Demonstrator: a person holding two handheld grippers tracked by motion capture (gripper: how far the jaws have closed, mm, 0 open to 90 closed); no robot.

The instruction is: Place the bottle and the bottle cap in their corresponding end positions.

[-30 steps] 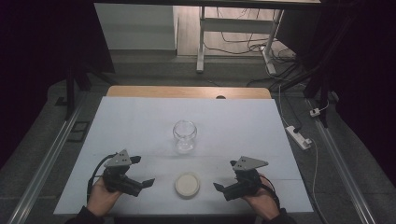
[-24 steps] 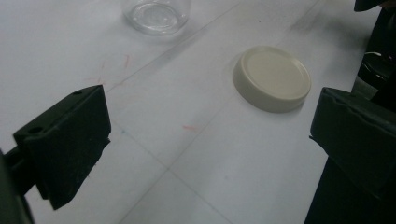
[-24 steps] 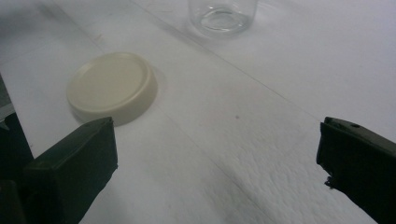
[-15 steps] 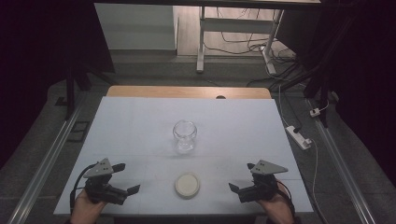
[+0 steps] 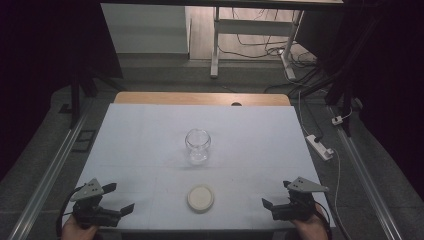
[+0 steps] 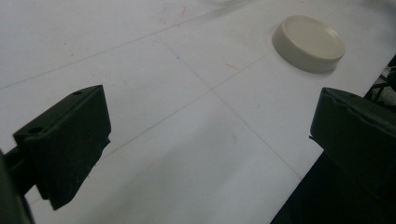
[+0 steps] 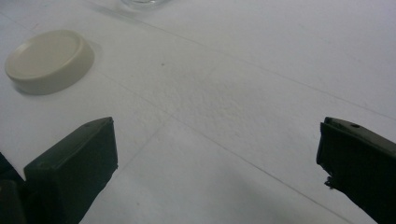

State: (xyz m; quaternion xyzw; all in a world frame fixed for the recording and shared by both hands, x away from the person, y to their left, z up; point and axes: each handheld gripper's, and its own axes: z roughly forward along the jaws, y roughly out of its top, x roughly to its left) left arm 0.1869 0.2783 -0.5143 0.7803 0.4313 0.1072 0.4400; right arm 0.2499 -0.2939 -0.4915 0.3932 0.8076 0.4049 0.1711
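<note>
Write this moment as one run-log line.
left tongs: open, empty | right tongs: open, empty | lid: flat on table, between tongs | jar: upright, uncapped, behind lid

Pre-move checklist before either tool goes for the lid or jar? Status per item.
1. Left tool open: ok, jaws wide apart in the left gripper view, nothing between them.
2. Right tool open: ok, jaws apart, empty.
3. Lid free to grasp: ok, lies flat on the table between both tools, touching nothing.
4. Jar upright and open: ok, stands behind the lid, apart from it.
5. Path from tools to lid clear: ok, bare table surface between.
6. Jar contents: cannot tell, glass looks clear but detail is too small.
</note>
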